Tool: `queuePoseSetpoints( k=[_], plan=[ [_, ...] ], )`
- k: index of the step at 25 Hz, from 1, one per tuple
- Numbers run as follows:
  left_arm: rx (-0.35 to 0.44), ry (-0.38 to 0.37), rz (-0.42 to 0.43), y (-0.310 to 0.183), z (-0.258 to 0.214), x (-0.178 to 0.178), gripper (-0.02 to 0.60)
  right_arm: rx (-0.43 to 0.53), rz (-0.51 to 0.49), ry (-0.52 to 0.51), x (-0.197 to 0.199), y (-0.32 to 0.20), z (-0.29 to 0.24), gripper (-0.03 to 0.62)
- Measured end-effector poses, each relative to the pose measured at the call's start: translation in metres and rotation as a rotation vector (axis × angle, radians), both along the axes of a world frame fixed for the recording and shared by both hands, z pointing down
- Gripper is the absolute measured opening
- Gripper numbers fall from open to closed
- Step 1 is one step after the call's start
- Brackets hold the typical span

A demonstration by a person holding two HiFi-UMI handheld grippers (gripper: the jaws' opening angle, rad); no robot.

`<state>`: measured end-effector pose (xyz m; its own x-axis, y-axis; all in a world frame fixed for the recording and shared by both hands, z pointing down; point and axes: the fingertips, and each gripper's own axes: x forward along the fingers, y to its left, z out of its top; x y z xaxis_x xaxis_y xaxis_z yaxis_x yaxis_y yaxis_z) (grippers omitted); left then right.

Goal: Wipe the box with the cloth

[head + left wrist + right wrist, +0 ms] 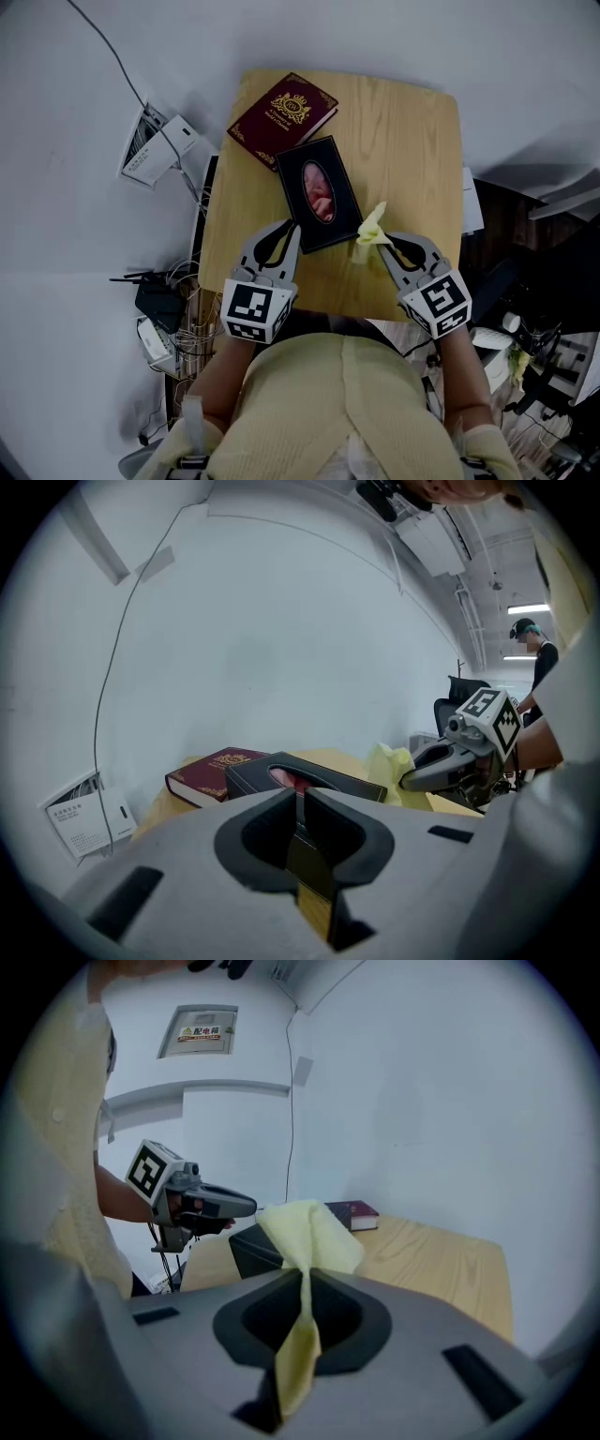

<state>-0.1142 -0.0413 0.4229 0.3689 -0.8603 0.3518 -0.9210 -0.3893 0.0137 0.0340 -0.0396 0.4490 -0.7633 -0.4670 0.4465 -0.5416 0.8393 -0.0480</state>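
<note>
A black tissue box [319, 192] with an oval opening lies in the middle of the wooden table [412, 159]. My left gripper [292, 227] is shut, its tips at the box's near left edge; nothing shows clamped between them. In the left gripper view the box [309, 778] sits right beyond the closed jaws [300, 794]. My right gripper [382, 242] is shut on a yellow cloth [372, 228], held a little above the table by the box's near right corner. The cloth [309, 1232] stands up out of the closed jaws [306, 1274] in the right gripper view.
A maroon book [281, 117] lies at the table's far left corner, touching the box. On the floor to the left are a white device [155, 145], cables and a black router [159, 300]. Clutter crowds the right side [525, 356]. A person [534, 653] stands far off.
</note>
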Motion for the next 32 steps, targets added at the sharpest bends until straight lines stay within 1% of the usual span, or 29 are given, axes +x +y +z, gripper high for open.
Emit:
queuePoseSetpoints(
  k=[3,6,13,17,20,23,25,28,29,32],
  plan=[
    [-0.010,-0.004,-0.020,-0.005,0.000,-0.003,0.023,0.055,-0.014,0.006,0.001,-0.008,-0.016,0.040],
    [-0.024,-0.018,-0.051,-0.010,0.002,-0.010,0.023,0.085,-0.020,0.030,0.000,-0.020,-0.019,0.040],
    [-0.067,-0.055,-0.136,-0.022,0.012,-0.034,0.023,0.055,-0.032,0.067,-0.009,-0.041,-0.003,0.040],
    [-0.090,-0.019,-0.160,-0.030,0.020,-0.041,0.021,0.023,-0.050,0.084,-0.016,-0.041,0.011,0.038],
    [-0.128,-0.018,-0.157,-0.031,0.030,-0.043,0.021,0.010,-0.060,0.078,-0.022,-0.038,0.013,0.040],
    [-0.164,-0.063,-0.128,-0.030,0.042,-0.040,0.021,0.009,-0.068,0.088,-0.024,-0.037,0.016,0.040],
    [-0.166,-0.072,-0.093,-0.032,0.045,-0.036,0.021,0.017,-0.075,0.105,-0.024,-0.037,0.016,0.038],
    [-0.174,-0.041,-0.070,-0.035,0.046,-0.034,0.021,0.014,-0.085,0.114,-0.025,-0.035,0.016,0.038],
    [-0.176,-0.046,-0.060,-0.036,0.047,-0.035,0.021,0.009,-0.088,0.114,-0.025,-0.034,0.016,0.038],
    [-0.173,-0.098,-0.010,-0.038,0.048,-0.035,0.020,-0.010,-0.094,0.113,-0.026,-0.031,0.017,0.038]
  ],
)
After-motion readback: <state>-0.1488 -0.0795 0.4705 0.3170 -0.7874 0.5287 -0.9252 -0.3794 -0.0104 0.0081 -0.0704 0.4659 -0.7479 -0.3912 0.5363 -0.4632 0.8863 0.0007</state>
